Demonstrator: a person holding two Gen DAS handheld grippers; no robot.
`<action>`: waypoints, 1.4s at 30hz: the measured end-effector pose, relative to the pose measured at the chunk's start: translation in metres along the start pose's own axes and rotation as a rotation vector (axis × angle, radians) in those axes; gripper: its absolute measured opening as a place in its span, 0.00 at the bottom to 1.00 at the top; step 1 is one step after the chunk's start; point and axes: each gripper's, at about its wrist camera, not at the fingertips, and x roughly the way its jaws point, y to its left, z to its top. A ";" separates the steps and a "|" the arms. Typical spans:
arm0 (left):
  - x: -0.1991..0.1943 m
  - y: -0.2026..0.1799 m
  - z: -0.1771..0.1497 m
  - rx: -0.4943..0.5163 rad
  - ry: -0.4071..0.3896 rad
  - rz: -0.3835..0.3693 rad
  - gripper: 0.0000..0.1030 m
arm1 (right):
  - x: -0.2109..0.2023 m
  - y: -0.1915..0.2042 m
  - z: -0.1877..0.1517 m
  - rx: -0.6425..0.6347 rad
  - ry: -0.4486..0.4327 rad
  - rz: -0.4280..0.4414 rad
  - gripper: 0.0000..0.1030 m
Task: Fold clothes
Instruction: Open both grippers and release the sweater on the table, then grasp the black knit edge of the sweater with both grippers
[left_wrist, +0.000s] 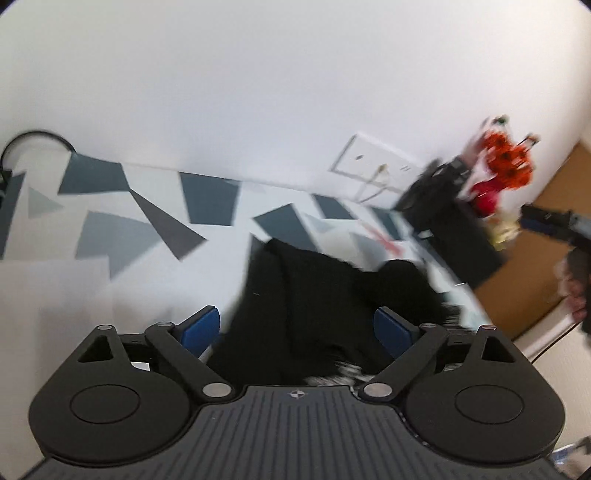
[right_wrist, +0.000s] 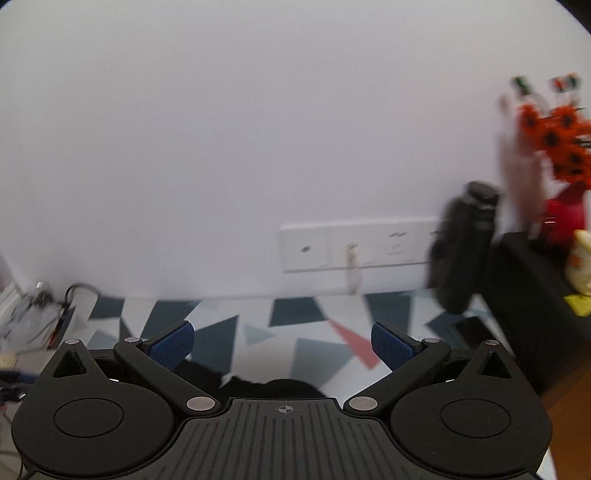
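Observation:
A black garment (left_wrist: 314, 295) lies crumpled on a table cover (left_wrist: 122, 236) patterned with grey and blue shapes. My left gripper (left_wrist: 297, 326) hovers over it with its blue pads (left_wrist: 201, 326) wide apart and nothing clamped between them. In the right wrist view only the garment's top edge (right_wrist: 273, 389) shows, just below my right gripper (right_wrist: 282, 345), which is open over the patterned cover (right_wrist: 295, 314). In the left wrist view the other gripper (left_wrist: 550, 219) and a hand (left_wrist: 574, 288) appear at the far right edge.
A white wall with a socket plate (right_wrist: 354, 243) stands behind the table. At the right are a black box (left_wrist: 469, 240), a black bottle-like object (right_wrist: 461, 247) and orange flowers in a red vase (right_wrist: 554, 147). Cables (right_wrist: 44, 314) lie at the left. A brown floor (left_wrist: 535, 266) shows beyond the table's right edge.

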 end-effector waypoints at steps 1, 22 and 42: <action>0.011 0.001 0.001 -0.003 0.002 0.022 0.91 | 0.013 0.002 0.000 -0.015 0.015 0.023 0.99; 0.095 0.004 -0.020 0.022 0.194 0.251 0.33 | 0.135 -0.090 -0.071 -0.038 0.210 -0.073 0.13; 0.071 -0.007 -0.027 -0.058 0.097 0.217 0.12 | 0.128 -0.049 -0.090 -0.215 0.244 -0.149 0.72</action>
